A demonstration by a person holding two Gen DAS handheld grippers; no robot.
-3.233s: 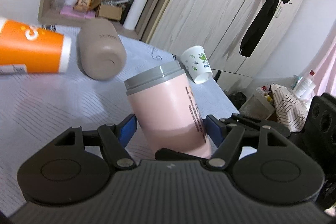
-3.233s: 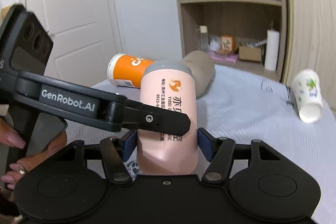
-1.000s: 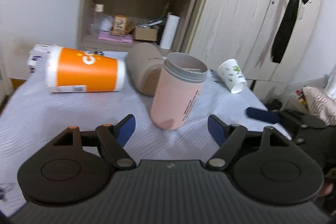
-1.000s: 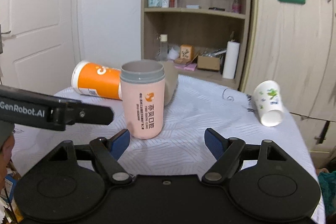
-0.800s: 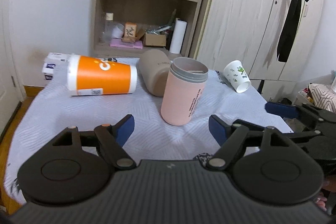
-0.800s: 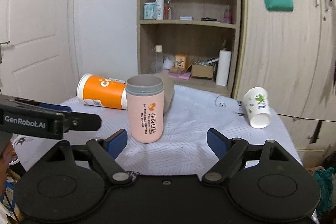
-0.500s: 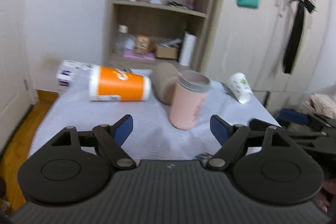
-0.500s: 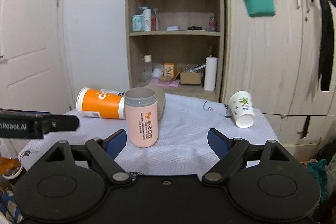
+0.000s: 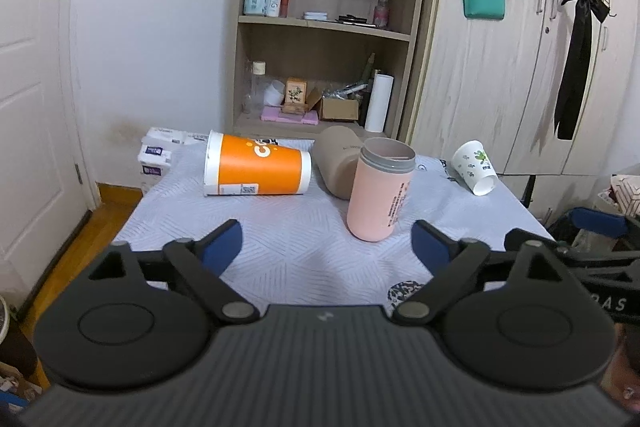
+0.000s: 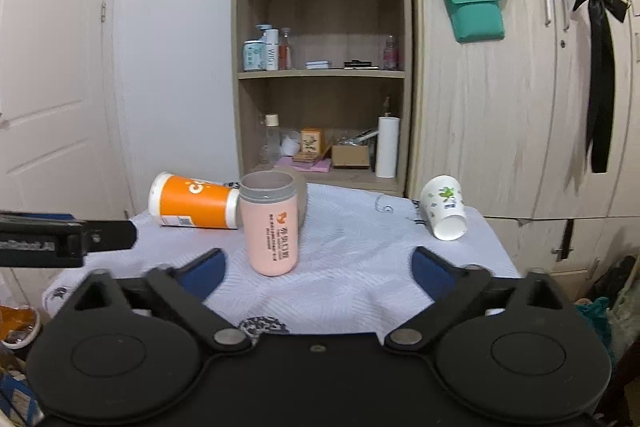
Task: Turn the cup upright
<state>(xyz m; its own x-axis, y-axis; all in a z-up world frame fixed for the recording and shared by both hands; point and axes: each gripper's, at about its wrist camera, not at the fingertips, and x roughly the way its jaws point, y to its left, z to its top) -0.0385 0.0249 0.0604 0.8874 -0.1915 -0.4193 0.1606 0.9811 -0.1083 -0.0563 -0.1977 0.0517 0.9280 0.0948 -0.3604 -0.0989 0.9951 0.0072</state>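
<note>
A pink cup with a grey rim (image 9: pixel 380 189) stands upright, mouth up, on the white-clothed table (image 9: pixel 304 247); it also shows in the right wrist view (image 10: pixel 270 223). My left gripper (image 9: pixel 326 241) is open and empty, held back from the cup near the table's front edge. My right gripper (image 10: pixel 318 269) is open and empty, also well short of the cup. The left gripper shows as a dark bar at the left of the right wrist view (image 10: pixel 68 237).
An orange paper cup (image 9: pixel 256 165) lies on its side at the left, a brown cup (image 9: pixel 336 161) lies behind the pink one, and a small white printed cup (image 9: pixel 476 167) lies at the right. A shelf unit (image 9: pixel 328 39) and wardrobe (image 9: pixel 520 67) stand behind the table.
Both grippers let go of the pink cup, which now stands upright, and have drawn back and up from the table. The cup looks smaller and farther away.
</note>
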